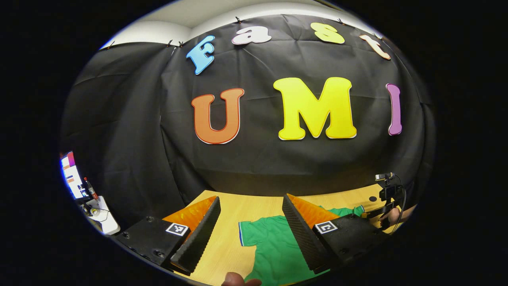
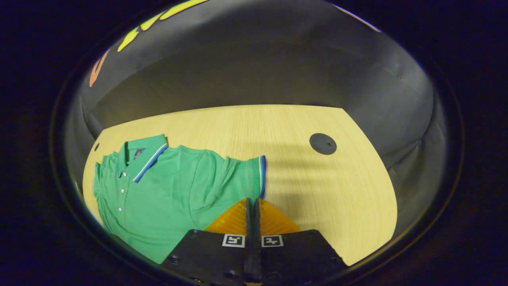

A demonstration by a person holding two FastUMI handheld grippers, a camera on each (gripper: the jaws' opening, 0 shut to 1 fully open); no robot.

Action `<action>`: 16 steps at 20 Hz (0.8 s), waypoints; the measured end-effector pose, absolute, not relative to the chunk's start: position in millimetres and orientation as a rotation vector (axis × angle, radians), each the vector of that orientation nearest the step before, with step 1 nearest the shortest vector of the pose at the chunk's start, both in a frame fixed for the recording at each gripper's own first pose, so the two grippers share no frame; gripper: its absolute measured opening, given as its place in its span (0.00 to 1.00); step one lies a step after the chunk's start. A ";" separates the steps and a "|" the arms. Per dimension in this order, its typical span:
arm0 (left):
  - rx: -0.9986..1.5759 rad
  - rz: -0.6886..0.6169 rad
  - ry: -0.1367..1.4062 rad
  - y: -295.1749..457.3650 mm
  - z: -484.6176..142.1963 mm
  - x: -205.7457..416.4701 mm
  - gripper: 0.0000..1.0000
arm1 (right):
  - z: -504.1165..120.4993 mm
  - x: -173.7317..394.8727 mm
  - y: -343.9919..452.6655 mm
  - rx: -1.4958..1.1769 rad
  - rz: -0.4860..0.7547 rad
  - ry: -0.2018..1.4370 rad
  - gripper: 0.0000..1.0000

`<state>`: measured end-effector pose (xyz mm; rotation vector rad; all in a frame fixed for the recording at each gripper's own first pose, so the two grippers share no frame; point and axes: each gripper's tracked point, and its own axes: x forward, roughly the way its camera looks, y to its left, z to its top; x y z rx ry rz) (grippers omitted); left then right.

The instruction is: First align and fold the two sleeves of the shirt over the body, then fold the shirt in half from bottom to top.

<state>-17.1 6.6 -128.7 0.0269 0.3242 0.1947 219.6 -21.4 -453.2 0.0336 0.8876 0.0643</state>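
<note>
Left tool (image 1: pixel 250 228): jaws wide, above shirt (image 2: pixel 166 194).
Right tool (image 2: pixel 251 206): jaws closed, empty, at sleeve (image 2: pixel 242 174).
Risk: closed jaws shove the sleeve, skewing alignment.

Your shirt (image 2: pixel 166 190) lies flat on the worktop (image 2: pixel 317 190), collar (image 2: pixel 145 157) toward 11 o'clock and one sleeve (image 2: pixel 248 174) reaching to 12 o'clock, just ahead of your right hand-held gripper (image 2: pixel 252 204). A round cap (image 2: pixel 322 143) sits at 1 o'clock, well apart from the shirt.
</note>
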 end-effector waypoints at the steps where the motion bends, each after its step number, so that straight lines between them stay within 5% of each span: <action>1: 0.027 0.204 0.326 10.2 -129.5 -17.3 1.00 | -444.9 219.5 -20.8 0.071 0.069 0.875 0.00; 6: 0.016 0.202 0.326 11.6 -131.7 -17.8 0.99 | -430.8 210.2 -14.9 0.141 0.086 0.882 0.00; 10: 0.024 0.195 0.315 14.4 -127.9 -18.7 1.00 | -443.0 212.9 -46.5 0.078 -0.038 0.913 0.01; 11: 0.021 0.199 0.318 16.1 -129.3 -19.3 0.99 | -453.5 212.5 -38.1 0.102 0.003 0.948 0.25; 12: 0.017 0.204 0.322 18.4 -132.4 -19.1 1.00 | -454.6 209.0 -31.4 0.113 0.037 0.976 0.33; 14: 0.005 0.213 0.331 20.7 -137.0 -18.6 0.99 | -453.3 214.7 -35.1 0.082 0.044 0.986 0.28; 16: 0.000 0.214 0.335 19.3 -139.7 -16.1 1.00 | -446.0 215.9 -35.3 0.080 0.034 1.009 0.35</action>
